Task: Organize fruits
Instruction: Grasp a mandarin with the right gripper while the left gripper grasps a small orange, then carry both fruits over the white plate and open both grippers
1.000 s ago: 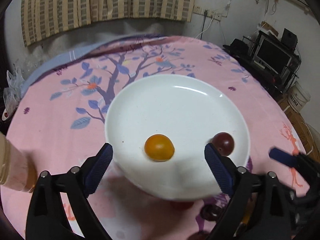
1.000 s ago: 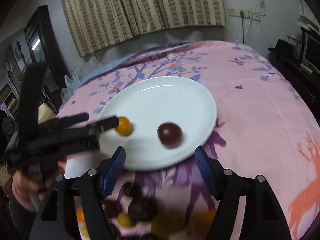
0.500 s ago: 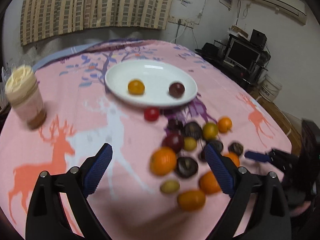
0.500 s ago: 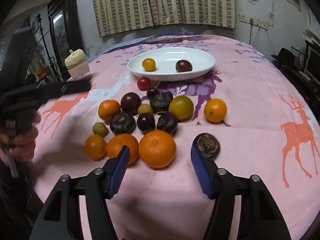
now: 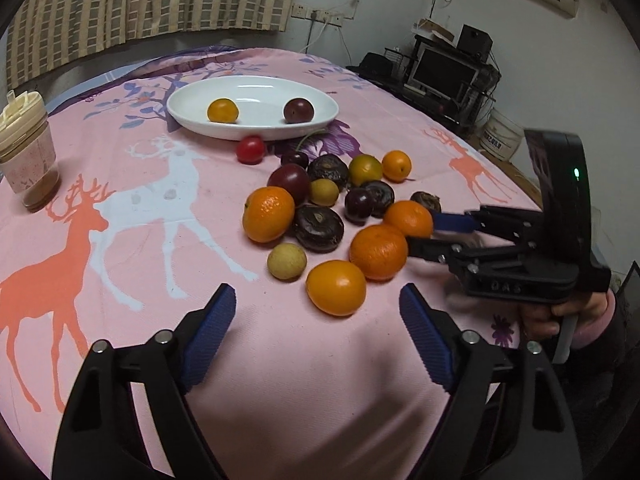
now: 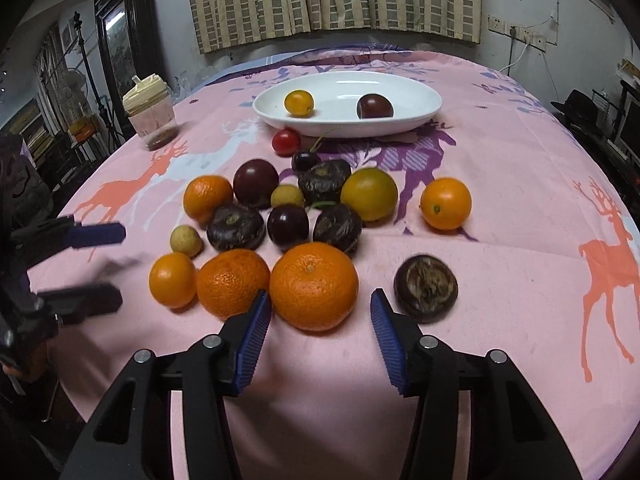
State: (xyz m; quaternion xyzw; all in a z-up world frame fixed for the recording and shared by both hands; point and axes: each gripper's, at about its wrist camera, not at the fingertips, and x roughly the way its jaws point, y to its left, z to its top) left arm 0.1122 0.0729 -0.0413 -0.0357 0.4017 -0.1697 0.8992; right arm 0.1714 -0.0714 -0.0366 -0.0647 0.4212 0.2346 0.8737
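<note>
A white oval plate (image 5: 176, 108) (image 6: 436, 104) at the back holds a small yellow-orange fruit (image 5: 223, 110) and a dark plum (image 5: 298, 110). In front of it, several oranges, plums, dark chestnuts and small yellow fruits lie loose on the pink cloth. My right gripper (image 6: 320, 300) (image 5: 436, 236) is closing, its tips flanking the near side of a big orange (image 6: 314, 286) without pressing it. My left gripper (image 5: 316, 294) (image 6: 116, 268) is also closing, with nothing between its pads, just short of a small orange (image 5: 336, 288) (image 6: 172, 280).
A lidded cup (image 5: 28, 152) (image 6: 152, 116) stands at the table's left. A lone dark chestnut (image 6: 426, 288) lies right of the big orange. A hand (image 5: 540, 316) holds the right gripper. A monitor on a stand (image 5: 444, 72) is beyond the table's right edge.
Both grippers pulled back from over the plate to the near edge of the fruit pile and sank lower. Both pairs of jaws stand narrower than before, the right one most.
</note>
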